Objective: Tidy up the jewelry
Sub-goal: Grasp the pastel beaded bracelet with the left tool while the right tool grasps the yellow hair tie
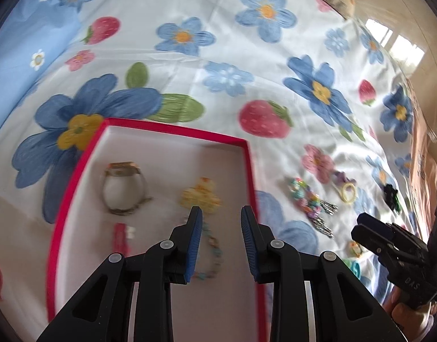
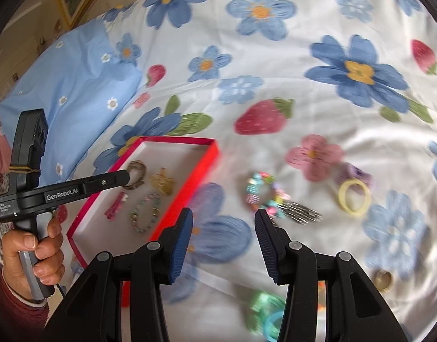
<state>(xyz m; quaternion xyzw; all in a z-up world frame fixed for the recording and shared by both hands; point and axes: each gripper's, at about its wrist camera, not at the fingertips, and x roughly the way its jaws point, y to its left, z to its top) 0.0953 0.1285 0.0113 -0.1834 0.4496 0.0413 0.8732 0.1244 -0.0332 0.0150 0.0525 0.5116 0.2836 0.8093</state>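
A red box (image 1: pixel 248 154) (image 2: pixel 212 154) with a white floor lies on the floral bedsheet. In it are a watch (image 1: pixel 123 188) (image 2: pixel 137 175), a yellow clip (image 1: pixel 201 196) (image 2: pixel 162 183), a pink clip (image 1: pixel 121 238) (image 2: pixel 114 206) and a beaded bracelet (image 1: pixel 212 253) (image 2: pixel 145 213). My left gripper (image 1: pixel 221 213) is open and empty above the box. My right gripper (image 2: pixel 224 219) is open and empty over the sheet, right of the box. Beyond it lie a colourful bead bracelet (image 2: pixel 262 192) (image 1: pixel 304 196), metal hairpins (image 2: pixel 301 212) and a yellow ring (image 2: pixel 354 198).
A green and teal hair tie (image 2: pixel 265 313) lies near my right gripper's base, and a gold ring (image 2: pixel 384 280) lies at the lower right. A purple piece (image 2: pixel 355 171) sits behind the yellow ring. A blue pillow (image 2: pixel 70 79) is at the left.
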